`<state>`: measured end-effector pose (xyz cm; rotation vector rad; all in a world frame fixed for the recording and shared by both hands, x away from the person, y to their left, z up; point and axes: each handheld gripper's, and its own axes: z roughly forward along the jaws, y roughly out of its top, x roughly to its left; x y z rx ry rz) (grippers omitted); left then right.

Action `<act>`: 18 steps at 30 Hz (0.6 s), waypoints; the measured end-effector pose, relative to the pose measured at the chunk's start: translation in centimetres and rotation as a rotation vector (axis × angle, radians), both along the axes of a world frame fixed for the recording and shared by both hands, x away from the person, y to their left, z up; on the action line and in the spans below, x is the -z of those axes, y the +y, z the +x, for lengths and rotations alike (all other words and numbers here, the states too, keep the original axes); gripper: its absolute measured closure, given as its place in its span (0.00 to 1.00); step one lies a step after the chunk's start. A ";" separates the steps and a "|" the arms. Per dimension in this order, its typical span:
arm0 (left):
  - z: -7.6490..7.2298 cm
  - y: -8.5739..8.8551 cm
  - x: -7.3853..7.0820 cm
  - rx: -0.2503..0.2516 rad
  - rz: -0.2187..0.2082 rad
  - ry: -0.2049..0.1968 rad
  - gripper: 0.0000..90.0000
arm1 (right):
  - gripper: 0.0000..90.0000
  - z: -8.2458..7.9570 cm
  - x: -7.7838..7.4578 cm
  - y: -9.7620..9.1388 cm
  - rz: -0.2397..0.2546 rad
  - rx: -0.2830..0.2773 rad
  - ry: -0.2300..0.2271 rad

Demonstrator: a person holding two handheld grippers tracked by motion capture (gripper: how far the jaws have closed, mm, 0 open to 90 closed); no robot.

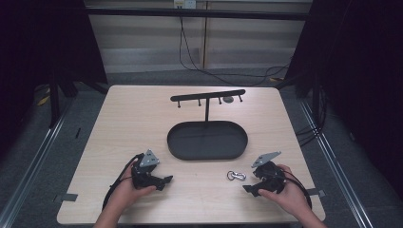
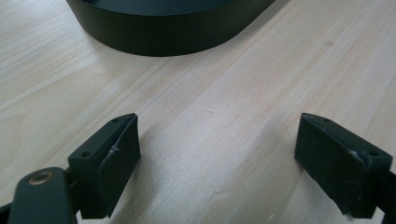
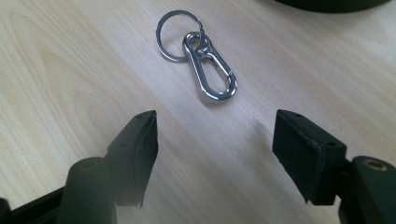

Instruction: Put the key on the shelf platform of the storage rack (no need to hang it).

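A silver carabiner clip with a key ring point(image 1: 236, 175) point(image 3: 198, 56) lies flat on the wooden table, in front of a black oval tray point(image 1: 207, 140). My right gripper point(image 1: 251, 189) point(image 3: 215, 156) rests low just right of the clip, jaws open, nothing between them; the clip lies a short way ahead of its fingertips. My left gripper point(image 1: 165, 181) point(image 2: 217, 163) sits at the front left of the table, open and empty, pointing toward the tray's wall point(image 2: 173, 32). Behind the tray stands a black T-shaped hook rack point(image 1: 207, 97).
The light wooden table point(image 1: 133, 118) has bare room on the left and at the back corners. Cables point(image 1: 199, 61) trail on the floor beyond the far edge. Metal rails run along both sides of the table.
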<state>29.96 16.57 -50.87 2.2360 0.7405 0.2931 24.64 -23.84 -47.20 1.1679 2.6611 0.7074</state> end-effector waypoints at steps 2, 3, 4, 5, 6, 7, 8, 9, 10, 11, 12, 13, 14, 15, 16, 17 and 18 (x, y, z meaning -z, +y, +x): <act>0.0 0.0 0.0 0.000 0.000 0.000 0.15 | 0.38 0.3 -0.2 0.4 -0.012 0.000 0.018; 0.0 0.0 0.0 0.000 0.000 0.000 0.15 | 0.38 0.5 -0.3 0.6 -0.020 -0.004 0.023; 0.0 0.0 0.0 0.000 0.000 0.000 0.15 | 0.39 0.7 -0.3 0.8 -0.031 -0.011 0.025; 0.0 0.0 0.0 0.000 -0.001 0.000 0.15 | 0.39 0.9 -0.3 0.9 -0.038 -0.017 0.025; 0.0 0.0 0.0 0.000 0.000 0.000 0.15 | 0.42 1.2 -0.3 1.2 -0.038 -0.026 0.031; 0.0 0.0 0.0 0.000 0.000 0.000 0.15 | 0.42 1.2 -0.3 1.2 -0.038 -0.026 0.031; 0.0 0.0 0.0 -0.001 -0.001 0.000 0.15 | 0.43 1.3 -0.2 1.3 -0.042 -0.032 0.032; 0.0 0.0 0.0 -0.001 -0.001 0.000 0.15 | 0.44 1.5 -0.2 1.5 -0.053 -0.043 0.030; 0.0 0.0 0.0 -0.001 -0.002 0.000 0.15 | 0.46 1.9 -0.2 1.7 -0.064 -0.055 0.030; 0.0 0.0 0.0 -0.001 -0.002 0.000 0.15 | 0.46 1.9 -0.2 1.7 -0.064 -0.055 0.030; 0.0 0.0 0.0 0.000 -0.001 0.000 0.15 | 0.47 2.1 -0.2 1.9 -0.061 -0.058 0.034; 0.0 0.0 0.0 0.000 0.000 0.000 0.15 | 0.49 2.3 -0.2 2.0 -0.063 -0.068 0.041; 0.0 0.0 0.0 -0.001 -0.001 0.000 0.15 | 0.50 2.7 -0.2 2.3 -0.079 -0.076 0.044; 0.0 0.0 0.0 -0.001 -0.001 0.000 0.15 | 0.50 2.7 -0.2 2.3 -0.079 -0.076 0.044; 0.0 0.0 0.0 -0.001 -0.001 0.000 0.15 | 0.51 3.0 -0.3 2.7 -0.092 -0.091 0.045; 0.0 0.0 0.0 0.000 0.000 0.000 0.15 | 0.51 3.0 -0.3 2.7 -0.092 -0.091 0.045; 0.0 0.0 0.0 -0.001 -0.001 0.000 0.15 | 0.52 3.1 -0.4 3.0 -0.093 -0.098 0.044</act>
